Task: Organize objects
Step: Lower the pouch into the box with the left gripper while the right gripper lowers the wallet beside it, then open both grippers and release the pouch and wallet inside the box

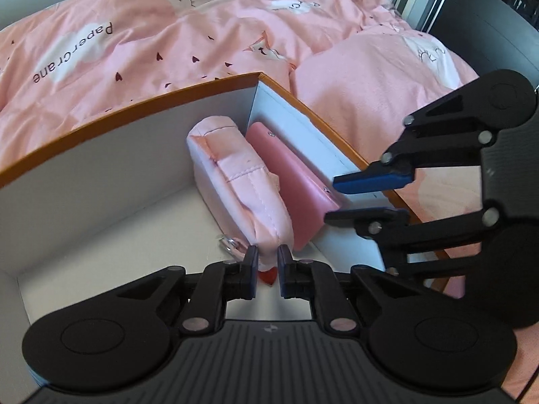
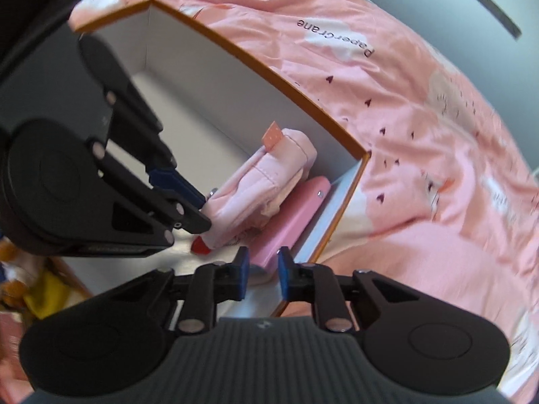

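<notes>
Your left hand-held gripper (image 1: pixel 267 259): jaws narrow, nipping the near end of the pouch (image 1: pixel 235 181). Your right hand-held gripper (image 2: pixel 262 262): jaws narrow, pinching the near end of the wallet (image 2: pixel 289 222). Red tag (image 1: pixel 267 276): on the box floor, under the left jaws. Pouch: pale pink, quilted, lying in the box (image 1: pixel 101 155) beside the wallet. Wallet: darker pink, on edge against the box's right wall. Box: white inside, orange rim, on the bed (image 1: pixel 168 40). Quilt: pink, printed.
</notes>
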